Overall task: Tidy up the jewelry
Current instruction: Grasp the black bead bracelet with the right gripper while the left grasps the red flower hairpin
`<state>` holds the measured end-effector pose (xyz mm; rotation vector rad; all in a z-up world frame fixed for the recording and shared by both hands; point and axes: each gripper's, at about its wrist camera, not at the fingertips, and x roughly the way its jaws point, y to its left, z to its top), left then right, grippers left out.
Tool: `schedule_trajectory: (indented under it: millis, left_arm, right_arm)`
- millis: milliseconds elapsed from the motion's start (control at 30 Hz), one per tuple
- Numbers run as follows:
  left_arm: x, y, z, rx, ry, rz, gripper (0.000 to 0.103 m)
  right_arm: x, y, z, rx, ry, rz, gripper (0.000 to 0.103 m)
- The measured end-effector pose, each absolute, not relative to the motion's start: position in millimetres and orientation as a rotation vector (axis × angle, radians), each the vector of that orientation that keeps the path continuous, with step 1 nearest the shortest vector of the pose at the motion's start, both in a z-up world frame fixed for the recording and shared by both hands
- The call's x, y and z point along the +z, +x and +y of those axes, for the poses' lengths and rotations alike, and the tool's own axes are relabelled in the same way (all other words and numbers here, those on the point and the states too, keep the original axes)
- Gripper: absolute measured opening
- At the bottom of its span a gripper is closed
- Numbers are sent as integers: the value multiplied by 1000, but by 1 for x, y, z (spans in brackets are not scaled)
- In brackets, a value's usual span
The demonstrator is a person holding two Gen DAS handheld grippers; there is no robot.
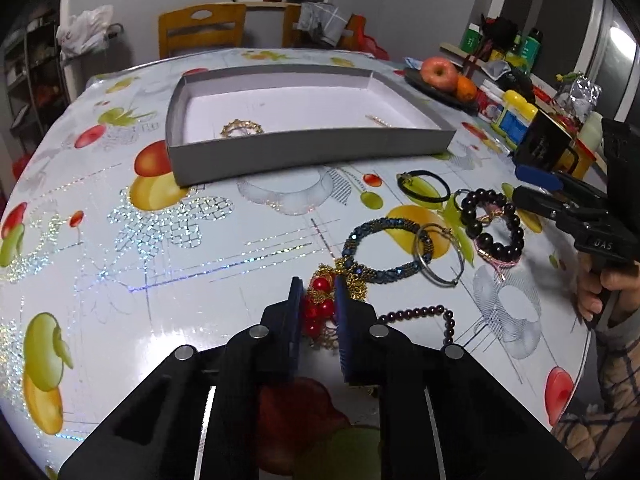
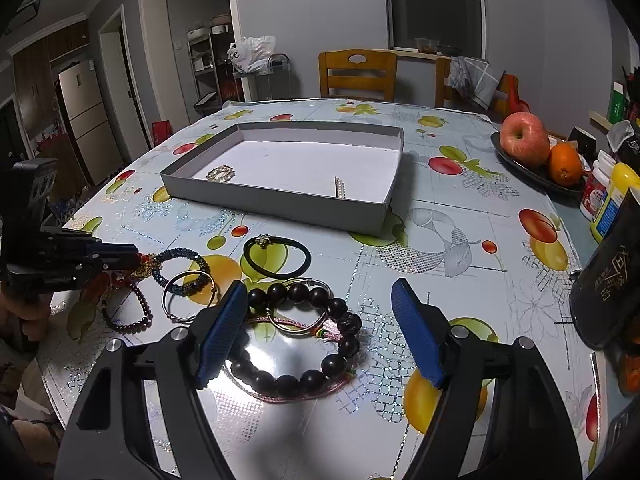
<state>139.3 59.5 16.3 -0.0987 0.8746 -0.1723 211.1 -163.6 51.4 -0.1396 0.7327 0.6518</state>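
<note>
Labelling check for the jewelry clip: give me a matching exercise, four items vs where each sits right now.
Items:
1. red bead piece
2. gold ring-shaped piece
3. dark bead bracelet
4. black hair tie

Places:
A. inside the grey box
B. on the table, between box and bracelets
C. clamped in the left tool
D. below the open right tool

Pairs: 1-C, 2-A, 3-D, 4-B

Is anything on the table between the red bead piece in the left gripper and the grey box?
Nothing visible. The left gripper is shut on the red bead piece, and only bare tablecloth lies between it and the grey box's near wall. The other bracelets sit off to the right.
</note>
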Motion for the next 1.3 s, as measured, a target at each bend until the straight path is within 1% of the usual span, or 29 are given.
schedule_trajectory:
  millis: [267,467,600,633,667,767,800,833,900,933,967,1000,1033,1067,1100,1133,1167,1200,1233,1300]
  left_arm:
    - [34,129,75,-128,-111,788,15]
    - [33,128,93,-85,-125,793,15]
    - [24,131,99,-71,-139,830,15]
    - [23,131,99,-70,-139,835,15]
    - [22,132,99,-63,-137,842,15]
    - [19,132,98,-56,-131,858,18]
    - [18,132,98,-51,-129,860,25]
    - [18,132,97,-46,-126,862,35]
    - [19,132,96,-44,-119,859,46]
    - [19,132,95,-43,-113,859,49]
    - [18,132,95,-44,-109,864,49]
    - [17,133,94,-45,-106,870,49]
    - [16,134,94,-47,-102,877,49]
    - [16,134,92,-48,-97,878,49]
    - [15,134,91,-53,-90,881,49]
    - [15,134,90,-58,-81,883,45]
    - [15,134,88,-61,-70,883,41]
    - [15,133,84,-66,-51,884,30]
    - [15,132,82,-71,-44,882,27]
    - [16,130,80,-83,-47,875,27]
  right_arm:
    - [49,205,-163,653,-159,750,74]
    - [43,200,-157,671,-205,781,74]
    - [40,204,-155,645,-214,800,74]
    - [39,206,-157,636,-204,802,72]
    - [40,209,-159,628,-190,802,67]
    - [39,215,-164,601,-176,816,61]
    - [37,216,-164,602,-174,826,59]
    - [37,217,-165,601,-175,832,57]
    - [35,217,-165,603,-177,841,54]
    - [34,218,-165,602,-174,848,47]
    - [33,220,-166,604,-169,857,37]
    - [31,222,-166,606,-160,873,31]
    - [30,223,-167,610,-153,881,21]
    - [30,225,-168,612,-147,886,16]
    - [30,225,-170,616,-138,884,15]
    - [31,224,-170,620,-134,880,15]
    - [32,223,-171,623,-130,873,15]
    - [32,222,-171,623,-130,868,15]
    - [34,221,-171,625,-132,859,15]
    - [36,217,-169,632,-139,841,15]
